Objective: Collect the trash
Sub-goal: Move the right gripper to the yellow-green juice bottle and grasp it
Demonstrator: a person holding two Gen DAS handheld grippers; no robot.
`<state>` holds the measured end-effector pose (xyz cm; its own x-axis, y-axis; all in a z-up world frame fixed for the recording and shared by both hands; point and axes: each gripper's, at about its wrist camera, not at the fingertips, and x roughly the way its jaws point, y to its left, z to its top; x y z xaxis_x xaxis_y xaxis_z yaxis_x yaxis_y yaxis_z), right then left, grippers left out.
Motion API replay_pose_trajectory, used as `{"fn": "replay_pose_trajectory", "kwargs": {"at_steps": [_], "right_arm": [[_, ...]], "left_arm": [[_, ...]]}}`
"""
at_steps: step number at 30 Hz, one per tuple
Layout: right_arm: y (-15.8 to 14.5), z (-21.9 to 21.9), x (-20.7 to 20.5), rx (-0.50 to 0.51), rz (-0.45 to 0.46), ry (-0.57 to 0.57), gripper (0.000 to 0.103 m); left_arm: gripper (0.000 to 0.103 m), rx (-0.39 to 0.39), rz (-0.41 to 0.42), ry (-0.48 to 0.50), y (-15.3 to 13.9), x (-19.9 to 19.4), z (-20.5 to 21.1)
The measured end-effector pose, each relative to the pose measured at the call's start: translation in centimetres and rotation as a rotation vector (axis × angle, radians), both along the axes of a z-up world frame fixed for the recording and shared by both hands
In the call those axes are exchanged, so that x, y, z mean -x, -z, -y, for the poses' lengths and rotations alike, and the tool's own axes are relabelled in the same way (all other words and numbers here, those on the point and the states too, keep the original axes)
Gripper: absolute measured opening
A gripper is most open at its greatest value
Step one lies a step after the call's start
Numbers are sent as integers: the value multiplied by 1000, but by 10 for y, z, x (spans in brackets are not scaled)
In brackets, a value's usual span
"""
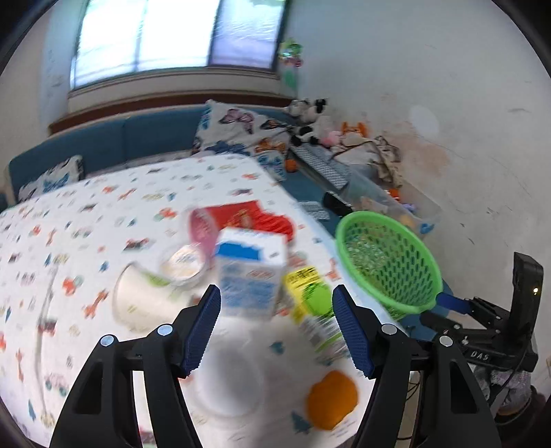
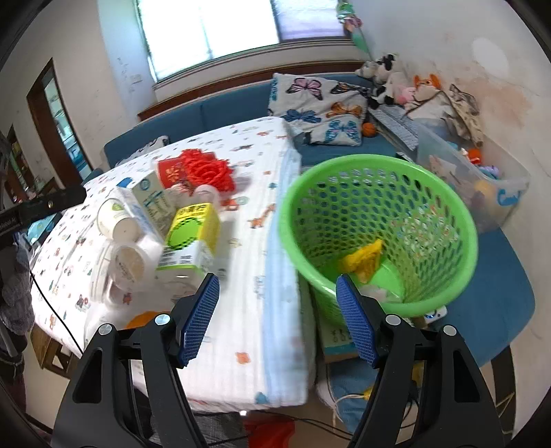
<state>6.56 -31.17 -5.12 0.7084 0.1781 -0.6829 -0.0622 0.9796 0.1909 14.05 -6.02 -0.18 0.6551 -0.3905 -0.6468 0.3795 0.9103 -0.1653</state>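
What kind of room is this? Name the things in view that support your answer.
Probably a home living room or playroom: a blue sofa with a butterfly cushion under a window, soft toys in the corner, and a table under a child's patterned cloth.

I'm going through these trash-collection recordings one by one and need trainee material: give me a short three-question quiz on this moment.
1. True or false: the green basket stands on the table.
2. Which lies inside the basket? A) a yellow scrap B) the blue-and-white carton C) the red bag
3. Fill in: the right gripper holds ____.

Key:
1. False; it stands beside the table, past its edge.
2. A; the yellow scrap lies near the bottom, while the blue-and-white carton and the red bag are on the table.
3. Nothing; its jaws are apart and empty, like the left gripper.
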Motion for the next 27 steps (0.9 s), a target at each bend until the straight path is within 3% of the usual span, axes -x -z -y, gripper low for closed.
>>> {"fn": "replay_pose_trajectory", "kwargs": {"at_steps": [6,8,16,27], "right_arm": [[-2,-23,-12,9,-5,-58,71],[-3,-30,-16,14,-6,-73,71],[-5,-45,-25,33,-16,-112,71],[-3,-60,-42,50,-51,-141,71]], "left_arm": [[74,-16,-27,-17,19,9,-27],[82,-33,-29,11,27,12,-31],[92,-92,-76,112,56,9,-38],[95,20,-214,180,88,-20,-56]]}}
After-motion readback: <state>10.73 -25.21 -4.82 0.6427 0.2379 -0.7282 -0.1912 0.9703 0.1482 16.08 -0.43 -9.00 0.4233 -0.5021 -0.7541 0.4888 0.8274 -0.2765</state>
